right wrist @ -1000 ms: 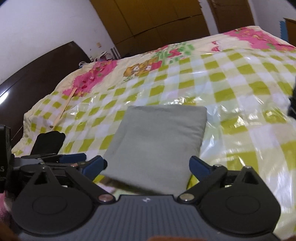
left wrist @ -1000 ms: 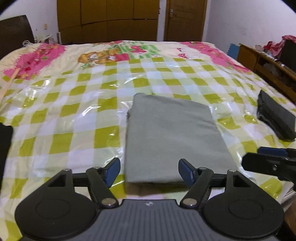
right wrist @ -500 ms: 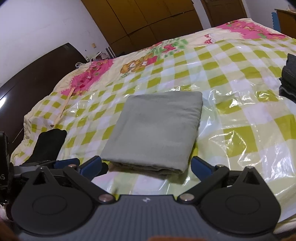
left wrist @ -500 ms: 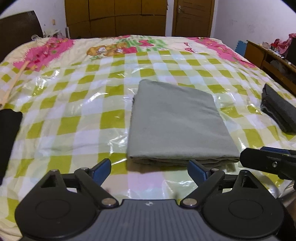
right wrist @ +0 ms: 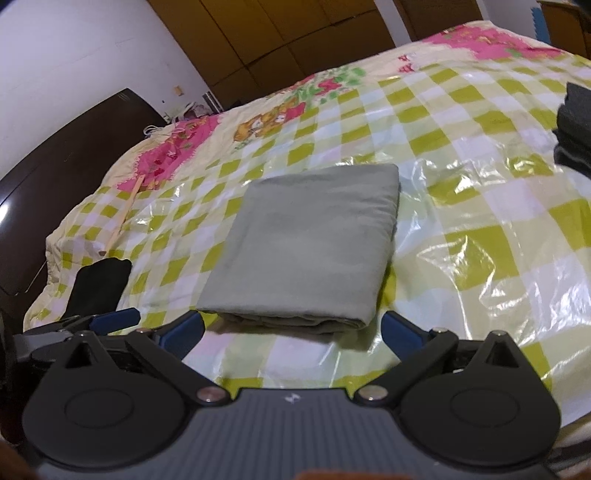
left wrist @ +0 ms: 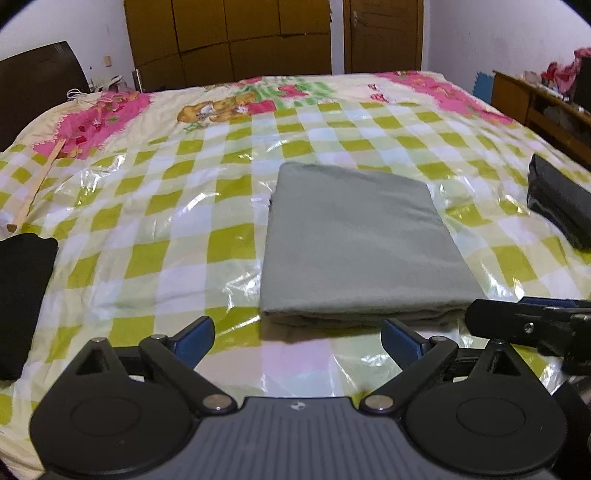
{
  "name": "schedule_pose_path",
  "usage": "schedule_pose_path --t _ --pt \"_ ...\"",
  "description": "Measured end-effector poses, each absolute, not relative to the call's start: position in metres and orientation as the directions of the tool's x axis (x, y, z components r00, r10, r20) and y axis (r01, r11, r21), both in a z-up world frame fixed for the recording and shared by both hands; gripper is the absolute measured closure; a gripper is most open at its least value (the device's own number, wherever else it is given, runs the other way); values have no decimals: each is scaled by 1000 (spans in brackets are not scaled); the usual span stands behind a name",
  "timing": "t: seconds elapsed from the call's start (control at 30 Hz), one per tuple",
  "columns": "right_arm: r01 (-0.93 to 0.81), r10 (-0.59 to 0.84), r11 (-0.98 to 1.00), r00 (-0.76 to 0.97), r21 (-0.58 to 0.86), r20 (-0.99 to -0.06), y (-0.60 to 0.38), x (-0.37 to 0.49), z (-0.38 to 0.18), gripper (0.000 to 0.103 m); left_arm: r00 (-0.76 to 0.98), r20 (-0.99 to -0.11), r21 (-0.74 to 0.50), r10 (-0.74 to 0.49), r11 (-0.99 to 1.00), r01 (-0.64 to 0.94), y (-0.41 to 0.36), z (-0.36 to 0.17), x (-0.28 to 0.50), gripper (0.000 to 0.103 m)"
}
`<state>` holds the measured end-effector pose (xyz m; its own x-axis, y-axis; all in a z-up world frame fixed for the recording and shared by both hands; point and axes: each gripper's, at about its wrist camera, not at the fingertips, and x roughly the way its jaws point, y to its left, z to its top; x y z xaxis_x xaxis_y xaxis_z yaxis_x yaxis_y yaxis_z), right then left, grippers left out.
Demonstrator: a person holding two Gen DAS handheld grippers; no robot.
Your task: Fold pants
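Pants: one grey folded pants (left wrist: 360, 243) lies flat on the checked bed cover (left wrist: 155, 206), just beyond both grippers.
Left gripper (left wrist: 297, 338): jaws opening, now spread wide, nothing between them.
Right gripper (right wrist: 291, 330): jaws wide, empty, just short of the fold's near edge.
Left view only: wooden door (left wrist: 382, 35), cabinet (left wrist: 535, 107) at far right.
Right view only: dark headboard (right wrist: 55, 155) along the left.
Around: one black cloth (left wrist: 22, 295) near left, one dark folded pile (left wrist: 557, 203) right, one wooden stick (left wrist: 35, 186) far left.
In the way: nothing covers the pants.

A home bedroom: quilted bed (left wrist: 155, 206), wooden wardrobe (left wrist: 229, 40).
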<state>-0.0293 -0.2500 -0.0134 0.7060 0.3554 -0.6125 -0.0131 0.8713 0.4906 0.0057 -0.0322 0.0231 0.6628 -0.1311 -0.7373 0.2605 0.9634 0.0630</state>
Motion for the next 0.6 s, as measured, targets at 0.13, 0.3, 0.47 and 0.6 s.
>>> schedule_pose_path --t 0.13,0.3,0.47,0.6 --pt "-18 357 877 693 480 -626 -246 -30 -18 1 632 -761 44 -145 961 274 -34 17 7 0" --pt "-6 361 873 678 487 -640 -245 -29 -24 1 614 -774 28 -155 960 278 -34 11 8 0" --pt "8 361 871 668 491 -651 -244 -29 -28 1 601 -781 2 -171 961 276 -31 7 10 0" --pt "17 358 870 666 493 -655 -245 -28 -30 1 599 -782 -2 -171 962 272 -30 5 10 0"
